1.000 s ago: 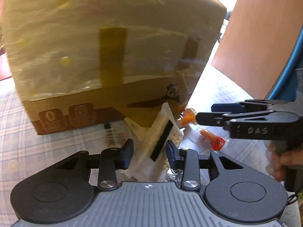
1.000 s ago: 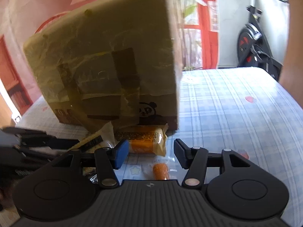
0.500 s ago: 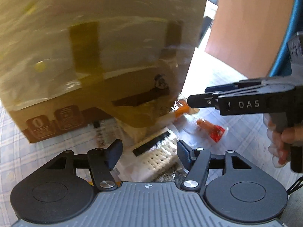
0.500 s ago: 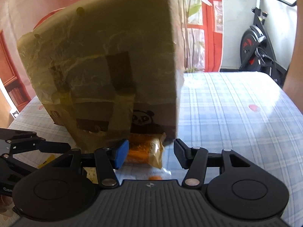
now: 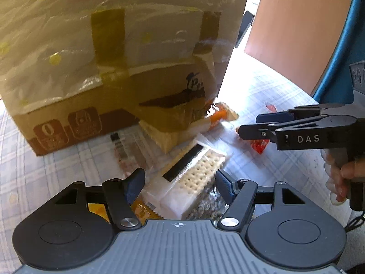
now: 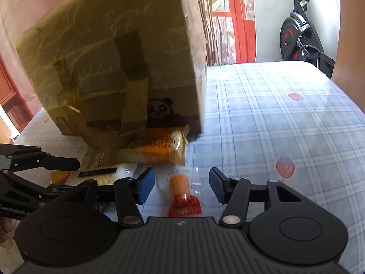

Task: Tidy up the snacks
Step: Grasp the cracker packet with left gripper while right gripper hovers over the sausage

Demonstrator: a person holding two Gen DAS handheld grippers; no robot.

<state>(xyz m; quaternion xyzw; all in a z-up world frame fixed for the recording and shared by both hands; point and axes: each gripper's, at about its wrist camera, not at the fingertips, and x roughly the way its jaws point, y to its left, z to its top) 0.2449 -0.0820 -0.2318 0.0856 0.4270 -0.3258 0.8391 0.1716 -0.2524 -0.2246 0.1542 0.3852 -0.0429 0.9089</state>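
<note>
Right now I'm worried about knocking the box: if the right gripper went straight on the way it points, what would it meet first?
Probably the small orange snack packet lying between the open fingers of the right gripper, before the cardboard box behind; depth is unclear.

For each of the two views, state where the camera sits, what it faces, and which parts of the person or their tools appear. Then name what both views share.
Left wrist: sits on the left tool, looking down at the cracker pack; the right tool and a hand show.
Right wrist: sits on the right tool, looking down at the small orange snack; the left tool shows.
Shared: the cardboard box, the checked tablecloth and the orange-banded snack pack.
</note>
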